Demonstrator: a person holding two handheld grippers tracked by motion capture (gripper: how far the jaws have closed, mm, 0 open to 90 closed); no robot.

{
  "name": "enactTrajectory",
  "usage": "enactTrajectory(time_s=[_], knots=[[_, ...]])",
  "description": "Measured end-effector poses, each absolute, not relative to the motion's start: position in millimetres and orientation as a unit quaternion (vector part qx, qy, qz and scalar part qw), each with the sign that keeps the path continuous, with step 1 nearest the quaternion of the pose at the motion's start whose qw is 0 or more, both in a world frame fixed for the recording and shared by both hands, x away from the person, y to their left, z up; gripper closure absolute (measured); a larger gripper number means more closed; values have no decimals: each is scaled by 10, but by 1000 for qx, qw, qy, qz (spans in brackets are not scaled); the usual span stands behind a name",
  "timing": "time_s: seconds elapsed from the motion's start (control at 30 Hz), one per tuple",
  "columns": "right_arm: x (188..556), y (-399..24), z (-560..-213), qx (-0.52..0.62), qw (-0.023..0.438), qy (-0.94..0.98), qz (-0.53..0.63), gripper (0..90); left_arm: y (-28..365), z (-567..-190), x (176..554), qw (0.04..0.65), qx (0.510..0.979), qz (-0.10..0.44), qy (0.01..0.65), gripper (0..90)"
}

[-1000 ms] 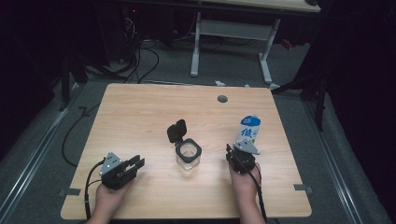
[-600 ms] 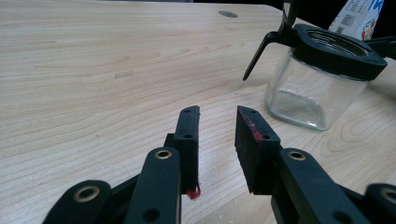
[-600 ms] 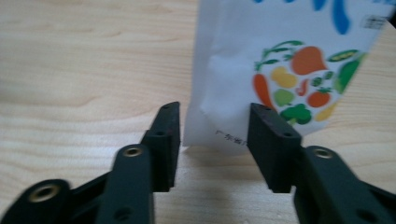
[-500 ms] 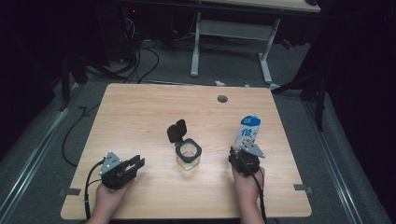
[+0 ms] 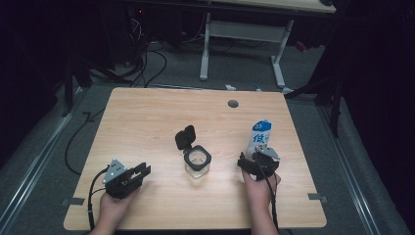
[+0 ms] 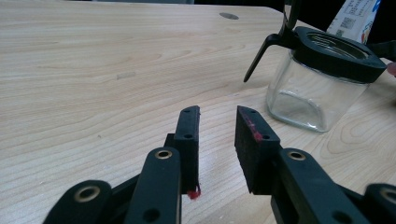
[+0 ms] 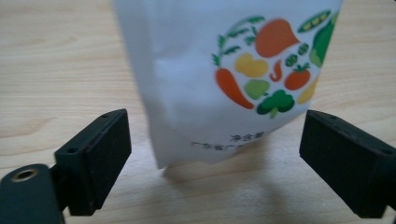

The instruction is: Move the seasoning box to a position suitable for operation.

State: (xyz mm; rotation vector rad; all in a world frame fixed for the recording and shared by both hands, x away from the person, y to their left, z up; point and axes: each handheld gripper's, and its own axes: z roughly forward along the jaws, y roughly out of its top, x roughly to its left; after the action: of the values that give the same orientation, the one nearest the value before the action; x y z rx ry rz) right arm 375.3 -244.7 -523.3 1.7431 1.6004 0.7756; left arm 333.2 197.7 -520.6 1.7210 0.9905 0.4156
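Note:
A white and blue carton (image 5: pixel 261 137) stands upright right of the table's middle; the right gripper view shows printed vegetables on its side (image 7: pixel 224 70). My right gripper (image 5: pixel 254 156) sits just before it, open. Its jaws have just been opening and now stand wide on either side of the carton's base (image 7: pixel 217 126), pads clear of it. A glass jar (image 5: pixel 197 164) with a black collar and its flip lid (image 5: pixel 186 138) raised stands at the centre. My left gripper (image 5: pixel 143 171) rests open on the table at the near left, nothing between its jaws (image 6: pixel 217 116), the jar (image 6: pixel 317 79) ahead to its right.
A round cable hole (image 5: pixel 233 104) sits near the wooden table's far edge (image 5: pixel 195 90). Bare wood lies between the left gripper and the jar. Cables and a desk frame (image 5: pixel 242 29) are on the dark floor beyond.
My right hand has shifted slightly right and toward the near edge beside the carton, which stays standing in place. The left hand and the jar have not moved.

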Motion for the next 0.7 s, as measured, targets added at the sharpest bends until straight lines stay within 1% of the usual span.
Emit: enactTrajectory(time_s=[0.1, 0.23, 0.3, 0.4, 0.7], knots=[[3779, -2466, -5255, 666, 323, 612, 280, 91, 1980, -5209, 3334, 527, 720, 174, 416, 709], [3777, -2504, -5249, 659, 318, 617, 291, 175, 1980, -5211, 3335, 526, 721, 175, 415, 709], [3770, -2503, -5243, 652, 322, 623, 288, 202, 1978, -5212, 3335, 526, 721, 175, 415, 709], [3750, -2544, -5232, 652, 314, 625, 292, 236, 1975, -5213, 3335, 526, 721, 176, 415, 709], [3663, -2656, -5232, 642, 297, 635, 310, 255, 1966, -5215, 3334, 525, 722, 175, 415, 709]])
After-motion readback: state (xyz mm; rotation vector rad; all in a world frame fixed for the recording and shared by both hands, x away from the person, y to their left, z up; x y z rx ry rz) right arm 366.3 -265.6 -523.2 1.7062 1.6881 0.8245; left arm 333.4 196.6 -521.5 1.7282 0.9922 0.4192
